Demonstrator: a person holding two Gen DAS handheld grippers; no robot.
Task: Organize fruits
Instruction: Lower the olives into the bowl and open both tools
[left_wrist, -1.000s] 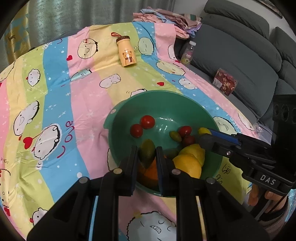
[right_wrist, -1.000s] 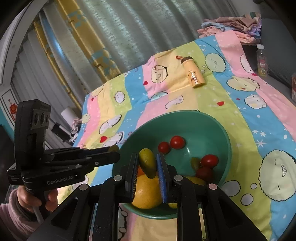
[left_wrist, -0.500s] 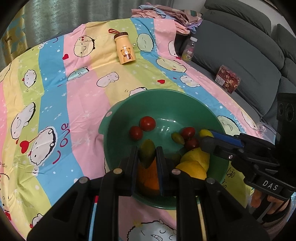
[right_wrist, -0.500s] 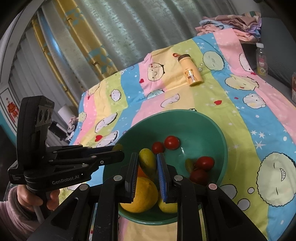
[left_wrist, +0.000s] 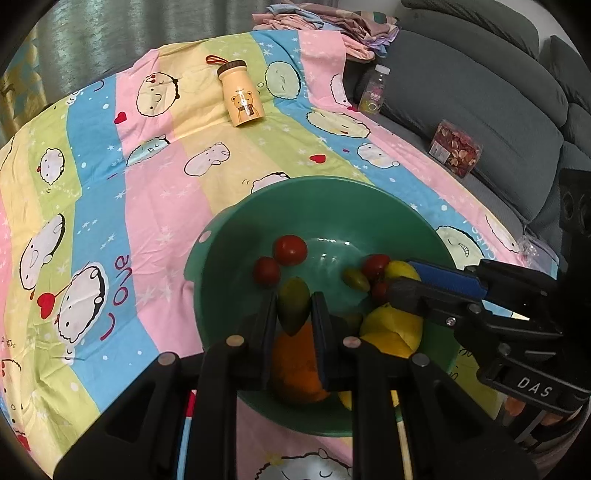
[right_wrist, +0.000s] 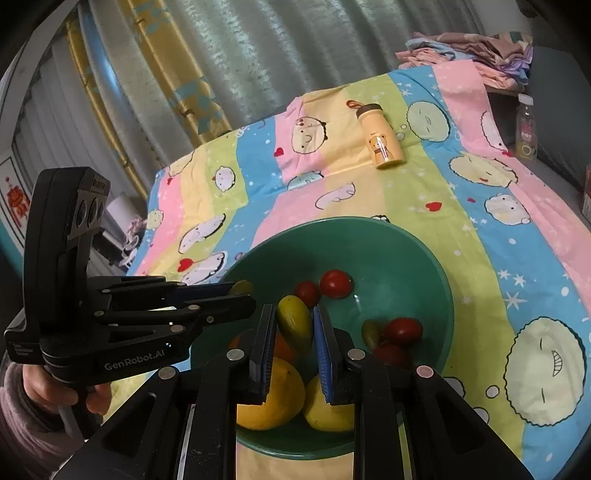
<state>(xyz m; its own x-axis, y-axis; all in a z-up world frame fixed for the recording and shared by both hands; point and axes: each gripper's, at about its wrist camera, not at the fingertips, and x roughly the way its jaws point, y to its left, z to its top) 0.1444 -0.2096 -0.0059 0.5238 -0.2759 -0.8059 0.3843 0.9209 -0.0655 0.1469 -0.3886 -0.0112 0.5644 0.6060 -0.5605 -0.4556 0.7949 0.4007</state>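
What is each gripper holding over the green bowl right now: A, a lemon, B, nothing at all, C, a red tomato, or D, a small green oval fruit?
D: in each wrist view a small green oval fruit sits pinched between the fingers, the left gripper on its green fruit and the right gripper on another green fruit, above the green bowl.

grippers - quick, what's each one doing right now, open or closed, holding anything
Left gripper: closed on a green-yellow fruit, above the green bowl.
Right gripper: closed on a yellow-green fruit.
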